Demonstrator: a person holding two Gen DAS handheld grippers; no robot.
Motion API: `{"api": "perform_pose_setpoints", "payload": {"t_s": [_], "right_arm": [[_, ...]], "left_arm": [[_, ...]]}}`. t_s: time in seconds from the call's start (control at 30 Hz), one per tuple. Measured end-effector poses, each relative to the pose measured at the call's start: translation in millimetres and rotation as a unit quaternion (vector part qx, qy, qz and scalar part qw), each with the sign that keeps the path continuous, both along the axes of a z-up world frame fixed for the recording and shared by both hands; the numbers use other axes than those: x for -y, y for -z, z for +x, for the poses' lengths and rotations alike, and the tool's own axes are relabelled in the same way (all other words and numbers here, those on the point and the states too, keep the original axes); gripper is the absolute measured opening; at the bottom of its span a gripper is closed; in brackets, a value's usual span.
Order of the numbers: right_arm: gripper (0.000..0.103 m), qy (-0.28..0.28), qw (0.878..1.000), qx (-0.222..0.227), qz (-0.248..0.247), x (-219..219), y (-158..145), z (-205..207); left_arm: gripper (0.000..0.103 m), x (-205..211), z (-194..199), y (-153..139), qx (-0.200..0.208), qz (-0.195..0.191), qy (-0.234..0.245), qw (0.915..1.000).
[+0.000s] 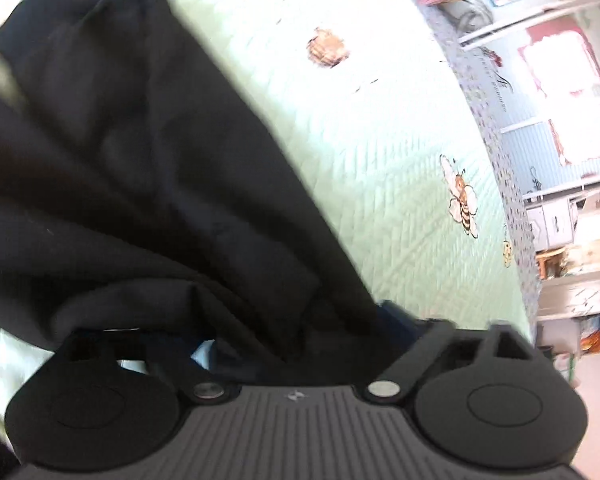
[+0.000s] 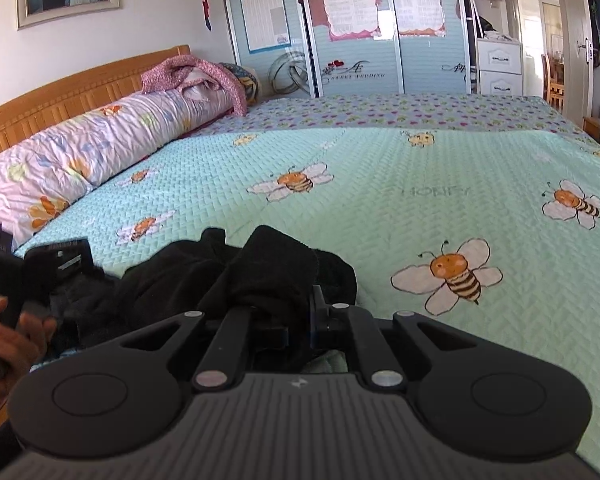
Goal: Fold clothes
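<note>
Two wrist views, both over my bed (image 2: 380, 168).
My left camera tilts down close onto the black garment (image 1: 140, 180); my right looks across toward the wardrobe (image 2: 340, 40), sharing garment and bedspread.

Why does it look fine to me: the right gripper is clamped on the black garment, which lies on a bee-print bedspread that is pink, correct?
Not quite: the bee-print bedspread is mint green, not pink, as the right wrist view shows. The right gripper is clamped on the black garment lying on it.

We see a bed (image 2: 380, 168) under a bee-print cover, wooden headboard (image 2: 60, 92) at its left, probably wardrobe doors (image 2: 340, 40) behind it.
</note>
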State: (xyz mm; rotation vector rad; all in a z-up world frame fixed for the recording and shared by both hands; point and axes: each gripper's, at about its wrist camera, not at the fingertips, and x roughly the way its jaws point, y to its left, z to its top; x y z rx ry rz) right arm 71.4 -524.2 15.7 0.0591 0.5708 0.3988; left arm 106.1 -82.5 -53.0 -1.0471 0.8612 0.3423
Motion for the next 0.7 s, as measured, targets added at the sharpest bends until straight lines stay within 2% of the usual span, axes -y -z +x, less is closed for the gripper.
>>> {"api": "perform_pose_setpoints", "payload": {"t_s": [0.03,0.1,0.13,0.2,0.23,0.3,0.4,0.5,0.53,0.6,0.63,0.7], "right_arm": [[0.01,0.0,1.0,0.0,-0.001,0.6,2.3,0.2],[0.01,0.001,1.0,0.005,-0.003,3.7,5.8,1.3],[0.01,0.003,1.0,0.008,-0.002,6.6,7.3,2.0],[0.01,0.011,1.0,0.021,-0.004,13.8,4.9,6.8],[0.01,0.016,0.999,0.028,-0.006,17.2,2.9,9.7],[0.01,0.027,0.999,0.042,-0.008,24.8,-3.2,17.1],[0.01,0.052,0.996,0.07,-0.001,41.0,-26.1,36.9],[0.01,0.089,0.989,0.116,0.008,58.8,-58.0,53.4],[0.01,0.099,0.986,0.131,0.011,65.3,-68.5,58.7],[0.01,0.116,0.982,0.152,0.014,78.4,-87.4,70.1],[0.01,0.123,0.979,0.159,0.016,85.1,-95.2,76.0],[0.01,0.135,0.977,0.166,0.02,98.8,-105.6,88.5]], "left_arm": [[0.047,1.1,5.8,-3.0,0.01,0.015,0.002,0.9998],[0.022,-1.3,17.7,-6.7,0.021,0.033,0.018,0.9991],[0.019,1.8,25.5,-13.7,0.026,0.047,0.036,0.9979],[0.016,16.7,43.2,-40.2,0.035,0.113,0.083,0.9895],[0.016,28.9,51.9,-59.1,0.047,0.15,0.106,0.9819],[0.015,53.6,73.9,-94.2,0.088,0.199,0.15,0.9644],[0.015,94.4,95.1,-133.5,0.157,0.231,0.216,0.9355],[0.015,138.5,109.7,-173.8,0.216,0.268,0.282,0.8957],[0.015,166.2,116.2,-176.5,0.229,0.28,0.299,0.8831],[0.015,188.0,150.0,-177.4,0.24,0.293,0.314,0.8702],[0.015,202.5,165.8,-177.4,0.243,0.297,0.316,0.8679],[0.015,215.4,170.0,-186.3,0.248,0.316,0.316,0.8595]]}}
